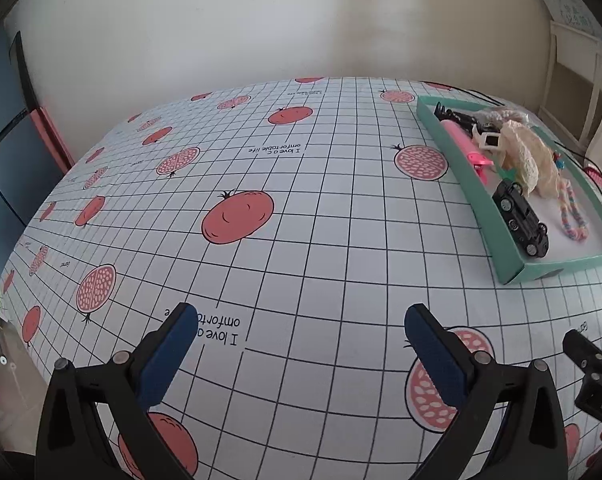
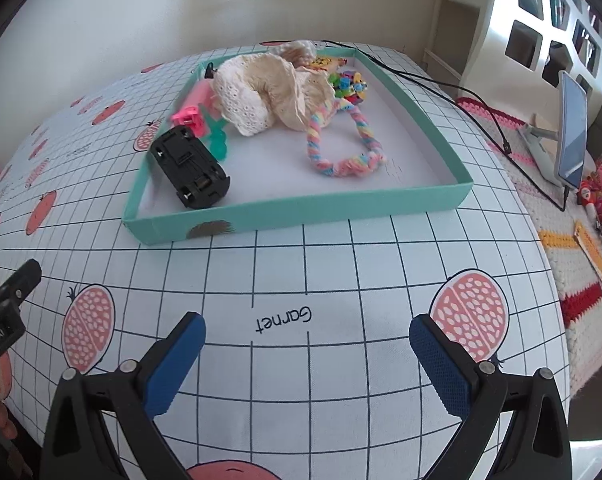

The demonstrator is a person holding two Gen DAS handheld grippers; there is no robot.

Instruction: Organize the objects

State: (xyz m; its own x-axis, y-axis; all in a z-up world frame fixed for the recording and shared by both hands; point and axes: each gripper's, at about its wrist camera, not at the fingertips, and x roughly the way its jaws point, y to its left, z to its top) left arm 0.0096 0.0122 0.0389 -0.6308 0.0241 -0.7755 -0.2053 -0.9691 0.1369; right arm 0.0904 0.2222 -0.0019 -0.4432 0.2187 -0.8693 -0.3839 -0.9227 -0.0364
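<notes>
A teal tray (image 2: 301, 212) (image 1: 505, 256) sits on the gridded tablecloth, ahead of my right gripper and to the far right of my left one. Inside it lie a black toy car (image 2: 189, 166) (image 1: 521, 218) on its side, a cream lace cloth (image 2: 261, 92) (image 1: 521, 152), a pastel braided rope (image 2: 341, 148) (image 1: 573, 216), a pink item (image 2: 193, 108) (image 1: 465, 140) and small colourful pieces (image 2: 349, 86). My left gripper (image 1: 297, 320) is open and holds nothing over the cloth. Equally open and holding nothing, my right gripper (image 2: 307, 330) hangs short of the tray's near wall.
The tablecloth (image 1: 301, 208) carries pomegranate prints and runs to a wall behind. Black cables (image 2: 461, 92) trail off the tray's right side toward a phone on a stand (image 2: 573, 132). A crocheted mat with small items (image 2: 589, 216) lies right of the table edge.
</notes>
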